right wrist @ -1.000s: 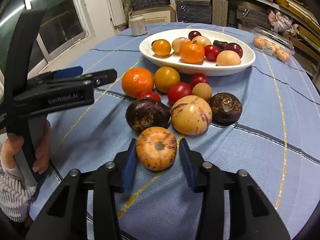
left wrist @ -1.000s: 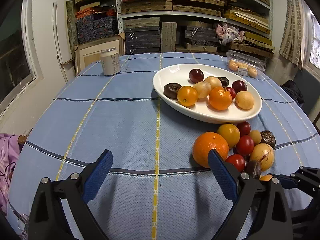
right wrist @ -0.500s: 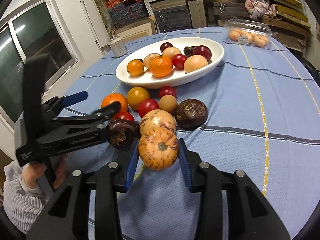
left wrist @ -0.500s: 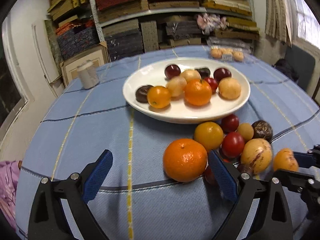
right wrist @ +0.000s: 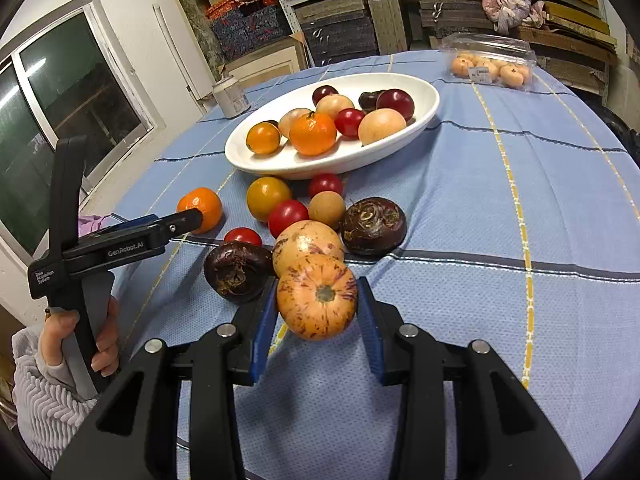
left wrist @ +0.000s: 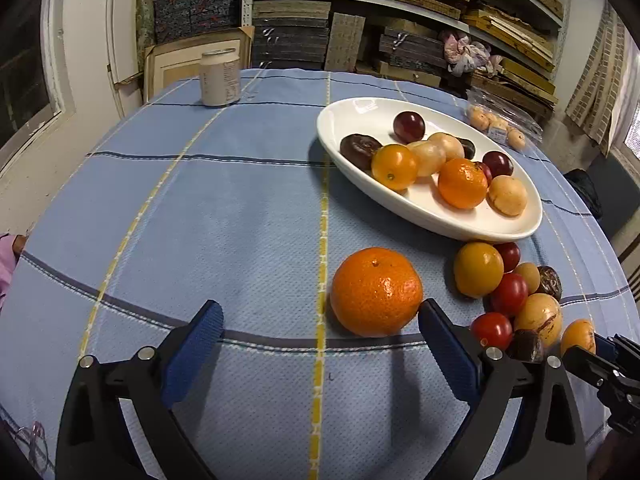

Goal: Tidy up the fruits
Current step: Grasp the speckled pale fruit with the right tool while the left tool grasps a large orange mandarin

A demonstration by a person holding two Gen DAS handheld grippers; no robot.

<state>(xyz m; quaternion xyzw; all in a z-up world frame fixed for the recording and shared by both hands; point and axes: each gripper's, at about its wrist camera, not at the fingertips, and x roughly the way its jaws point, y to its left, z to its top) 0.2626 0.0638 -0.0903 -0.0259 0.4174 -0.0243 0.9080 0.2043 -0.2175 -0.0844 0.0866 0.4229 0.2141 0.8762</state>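
Observation:
A white oval plate [left wrist: 424,216] [right wrist: 372,156] holds several fruits on the blue tablecloth. In front of it lies a cluster of loose fruits. My left gripper [left wrist: 320,320] is open, its jaws on either side of a large orange mandarin [left wrist: 376,291] [right wrist: 201,208] on the cloth, the right pad nearly touching it. My right gripper [right wrist: 318,308] is shut on a speckled orange passion fruit [right wrist: 317,296] [left wrist: 579,336], held just above the cloth beside a pale speckled fruit [right wrist: 307,242] and a dark mangosteen [right wrist: 237,271].
A white can [left wrist: 219,77] [right wrist: 230,96] stands at the far left of the table. A clear plastic box of small orange fruits [right wrist: 490,65] [left wrist: 498,126] lies at the far right. Loose tomatoes [right wrist: 287,216] and another mangosteen [right wrist: 374,226] lie by the plate. Shelves stand behind.
My right gripper has closed on the speckled passion fruit and lifted it off the cloth. My left gripper has moved in so that the mandarin sits between its open jaws.

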